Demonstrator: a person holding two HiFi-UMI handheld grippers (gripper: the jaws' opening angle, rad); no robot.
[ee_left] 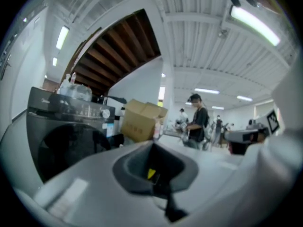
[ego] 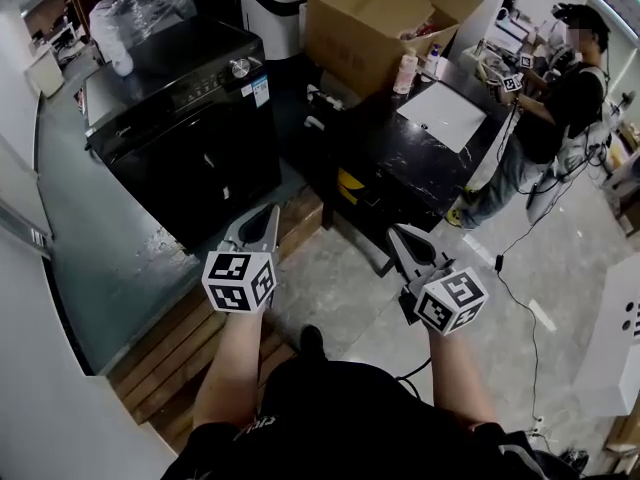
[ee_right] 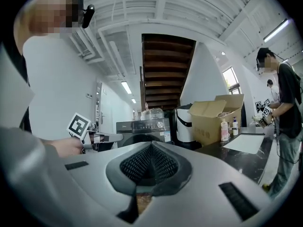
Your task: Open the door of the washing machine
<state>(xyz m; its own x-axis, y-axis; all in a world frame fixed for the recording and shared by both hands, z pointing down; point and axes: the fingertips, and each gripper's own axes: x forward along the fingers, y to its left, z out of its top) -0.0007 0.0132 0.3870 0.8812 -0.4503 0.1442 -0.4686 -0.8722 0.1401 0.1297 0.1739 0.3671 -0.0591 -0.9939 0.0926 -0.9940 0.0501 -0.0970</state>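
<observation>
The door (ego: 205,173) of the washing machine (ego: 170,78) is shut, and the left gripper (ego: 268,218) and right gripper (ego: 400,238) are both closed, empty, not touching it.

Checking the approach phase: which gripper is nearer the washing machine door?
Left. The left gripper sits just before the washing machine door, not touching; the right gripper is farther off to the right, facing the black counter.

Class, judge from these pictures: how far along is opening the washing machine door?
Done: nothing yet; the washing machine door looks shut. In hand: left gripper and right gripper, both shut and empty, are held short of it. Remaining: reach the door, grip it, pull it open.
</observation>
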